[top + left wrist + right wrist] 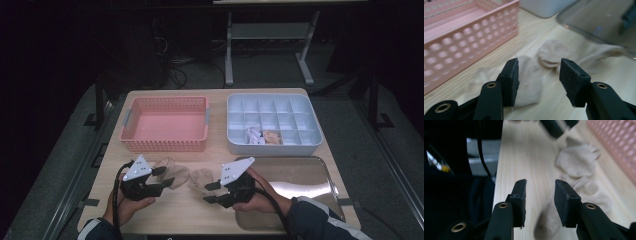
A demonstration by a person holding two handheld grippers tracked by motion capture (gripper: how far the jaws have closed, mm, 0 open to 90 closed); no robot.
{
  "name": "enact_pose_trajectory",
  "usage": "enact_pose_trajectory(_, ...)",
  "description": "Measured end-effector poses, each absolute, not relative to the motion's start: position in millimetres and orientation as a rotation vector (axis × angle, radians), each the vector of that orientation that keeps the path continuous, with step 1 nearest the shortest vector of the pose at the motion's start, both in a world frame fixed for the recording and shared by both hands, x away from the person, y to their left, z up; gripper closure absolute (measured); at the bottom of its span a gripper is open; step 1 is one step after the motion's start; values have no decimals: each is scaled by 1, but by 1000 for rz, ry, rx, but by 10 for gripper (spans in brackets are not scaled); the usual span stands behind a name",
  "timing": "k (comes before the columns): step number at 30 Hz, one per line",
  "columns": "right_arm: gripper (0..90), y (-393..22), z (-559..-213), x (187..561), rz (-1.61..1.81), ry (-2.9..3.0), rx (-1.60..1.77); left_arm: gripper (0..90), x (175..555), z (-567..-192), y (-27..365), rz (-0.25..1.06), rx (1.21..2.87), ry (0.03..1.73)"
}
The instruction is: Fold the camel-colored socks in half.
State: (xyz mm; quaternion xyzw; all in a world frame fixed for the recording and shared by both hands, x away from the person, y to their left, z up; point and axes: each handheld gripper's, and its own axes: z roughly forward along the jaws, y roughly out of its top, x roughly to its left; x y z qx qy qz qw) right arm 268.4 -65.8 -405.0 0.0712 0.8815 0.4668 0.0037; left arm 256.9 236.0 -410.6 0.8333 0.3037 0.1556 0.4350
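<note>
A wooden table [165, 210] carries a steel tray [300, 180] at the near right, a pink basket [167, 125] at the far left and a white divided box [272, 122] at the far right, with small bits in two of its cells. Between the hands, a beige sock [185, 176] lies flat on the table, just in front of the basket. The left gripper [161, 181] has its jaws apart, empty, over the sock's left end. The right gripper [210, 192] also stands parted, empty, at the sock's right end.
</note>
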Motion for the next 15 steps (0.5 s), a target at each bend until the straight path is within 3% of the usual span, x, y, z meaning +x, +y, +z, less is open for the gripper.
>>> enact_pose_trajectory(9,691,-78,-394,285,1446,2702,337,517,248,-414,219,337,2111,703)
enact_pose_trajectory(15,607,-80,-410,300,1292,2756,431,560,241,-427,212,258,2163,688)
